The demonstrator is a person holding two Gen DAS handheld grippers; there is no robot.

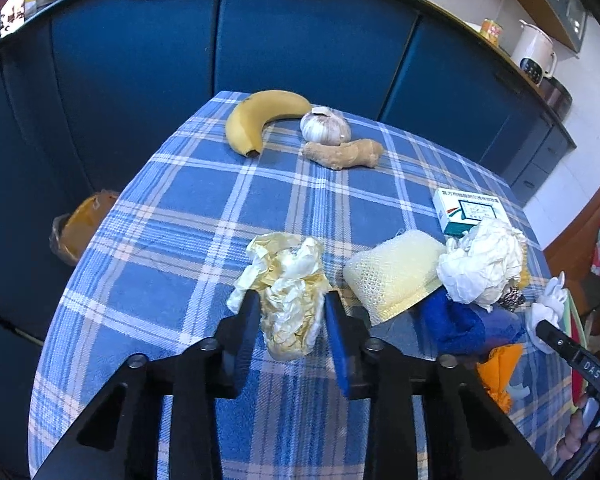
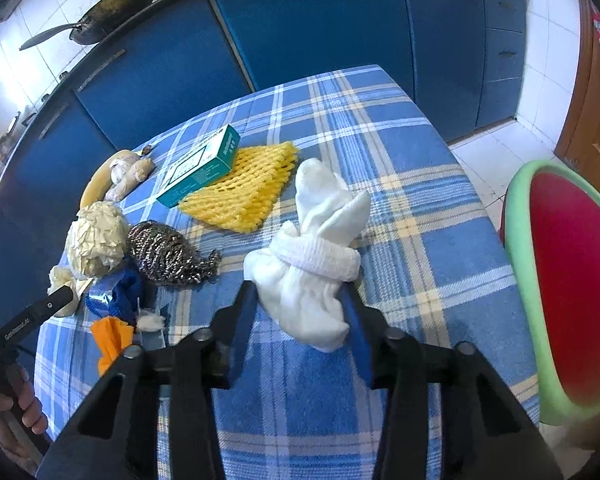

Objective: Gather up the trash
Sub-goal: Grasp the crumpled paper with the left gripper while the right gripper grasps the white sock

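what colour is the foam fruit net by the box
Yellow; the foam fruit net shows best in the right wrist view.

A banana point(image 1: 256, 120), a garlic bulb point(image 1: 325, 126) and a ginger root point(image 1: 344, 154) are sitting together at 12 o'clock on the checked worktop point(image 1: 188, 216). A wok point(image 2: 112, 10) is resting up at 10 o'clock.

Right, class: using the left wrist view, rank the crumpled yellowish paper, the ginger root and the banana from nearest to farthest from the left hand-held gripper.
1. Crumpled yellowish paper: sitting between the fingers of the left hand-held gripper, nearest.
2. Ginger root: far side of the table, slightly right.
3. Banana: at the table's far edge, slightly left, just beyond the ginger.
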